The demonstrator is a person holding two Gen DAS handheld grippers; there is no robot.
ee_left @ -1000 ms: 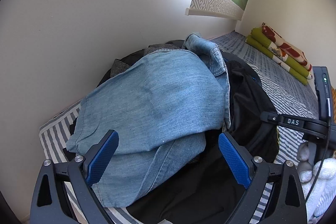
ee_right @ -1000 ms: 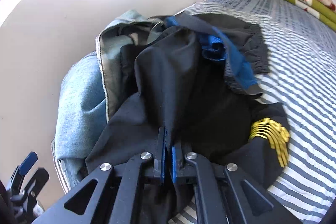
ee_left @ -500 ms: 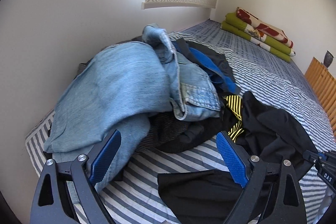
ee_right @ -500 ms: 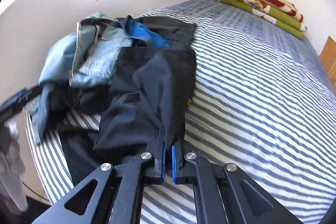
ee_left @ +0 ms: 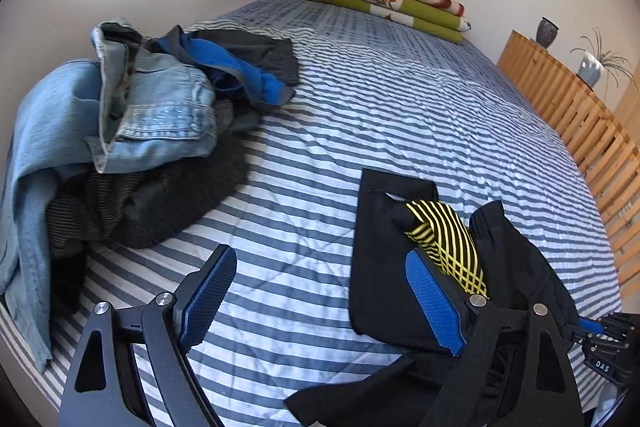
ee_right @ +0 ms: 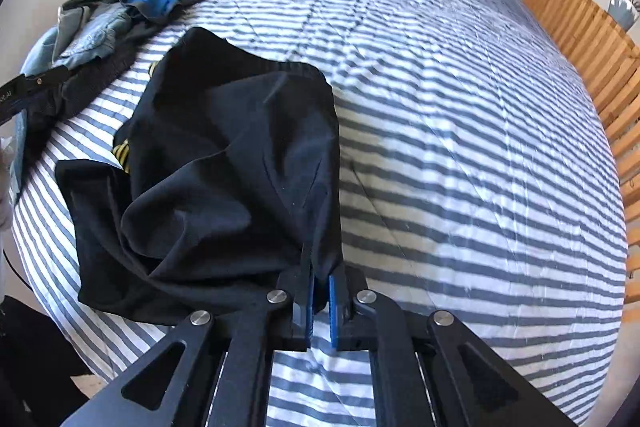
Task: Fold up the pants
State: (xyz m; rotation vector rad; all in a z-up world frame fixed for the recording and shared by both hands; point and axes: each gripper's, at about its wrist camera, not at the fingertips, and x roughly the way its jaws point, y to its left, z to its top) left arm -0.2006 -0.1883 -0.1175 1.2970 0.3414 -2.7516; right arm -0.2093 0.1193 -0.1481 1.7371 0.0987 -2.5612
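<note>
Laying the black pants [ee_right: 224, 163] out on the striped bed [ee_right: 460, 147], well apart from the clothes pile [ee_left: 152, 115], looks like the step in hand. The right tongs [ee_right: 320, 301] have just been opening; cloth still sits between the slightly parted pads, apparently letting go. The left tongs [ee_left: 320, 299] stand wide, narrowing a little, holding nothing. Next, I judge, the crumpled pants need spreading flat: each tongs taking an edge.

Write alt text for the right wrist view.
The right gripper, its blue pads slightly parted, has crumpled black pants at its tips on a blue-and-white striped bed. A heap of jeans and dark clothes lies far left.
</note>
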